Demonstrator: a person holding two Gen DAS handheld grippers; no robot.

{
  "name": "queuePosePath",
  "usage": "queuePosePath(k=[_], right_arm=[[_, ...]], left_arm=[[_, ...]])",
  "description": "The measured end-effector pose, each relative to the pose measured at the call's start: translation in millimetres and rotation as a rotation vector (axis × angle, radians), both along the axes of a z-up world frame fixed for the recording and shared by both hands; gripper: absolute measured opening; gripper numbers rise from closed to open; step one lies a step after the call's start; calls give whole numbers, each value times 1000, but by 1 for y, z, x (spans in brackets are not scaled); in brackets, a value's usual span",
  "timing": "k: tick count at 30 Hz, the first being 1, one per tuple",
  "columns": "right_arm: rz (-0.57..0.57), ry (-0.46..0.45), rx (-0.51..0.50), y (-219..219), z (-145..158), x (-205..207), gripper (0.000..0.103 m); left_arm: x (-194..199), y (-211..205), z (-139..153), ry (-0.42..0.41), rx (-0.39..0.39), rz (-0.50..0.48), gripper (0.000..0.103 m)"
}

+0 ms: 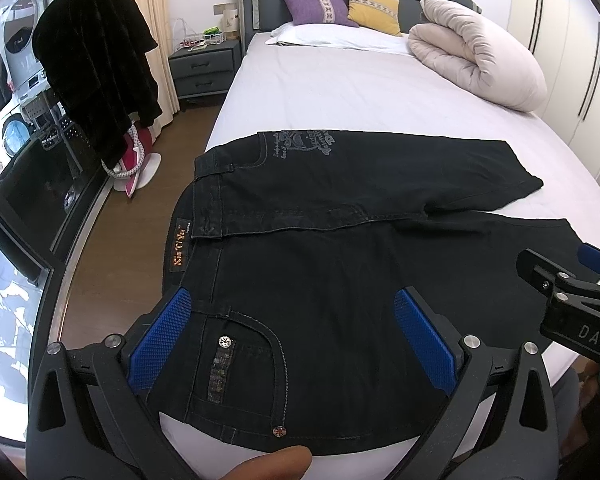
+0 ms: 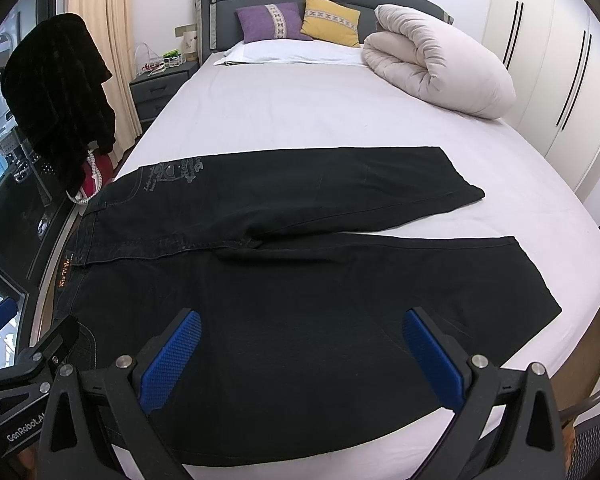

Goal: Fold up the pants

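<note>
Black denim pants (image 1: 340, 248) lie flat on the white bed, waistband at the left, both legs spread apart toward the right. They also show in the right wrist view (image 2: 300, 280). My left gripper (image 1: 292, 300) is open and hovers over the waistband and near pocket, holding nothing. My right gripper (image 2: 300, 320) is open and hovers over the near leg, holding nothing. The right gripper's body (image 1: 572, 296) shows at the right edge of the left wrist view. The left gripper's body (image 2: 32, 368) shows at the lower left of the right wrist view.
A rolled beige duvet (image 1: 476, 52) lies at the bed's far right. Purple (image 1: 316, 6) and yellow (image 1: 374, 6) cushions lean on the headboard. A nightstand (image 1: 202, 66), a dark garment (image 1: 96, 72) on a stand and wood floor are left of the bed. Wardrobe doors (image 2: 560, 60) stand right.
</note>
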State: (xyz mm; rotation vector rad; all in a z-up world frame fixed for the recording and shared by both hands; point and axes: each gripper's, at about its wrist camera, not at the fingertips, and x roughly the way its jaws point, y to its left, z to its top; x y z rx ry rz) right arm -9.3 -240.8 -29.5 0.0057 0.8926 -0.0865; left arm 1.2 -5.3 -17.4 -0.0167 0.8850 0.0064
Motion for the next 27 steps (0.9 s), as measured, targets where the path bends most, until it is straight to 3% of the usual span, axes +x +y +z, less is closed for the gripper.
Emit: queuePosePath(k=[12,19,24,27], right_arm=[[8,14,4,-2,-1,8,103],[35,15,13,-3,-3,18,103],[109,-10,29,-2,-4,32,103],[181,-22,55,-3,-4,46,103]], left_arm=[[5,6,-7,8,-7,2,103],[27,24,-14,29,-124,-79,103],[43,30,-19,-21,-83,-149,103],[56,32,-27,22,-59,-178,103]])
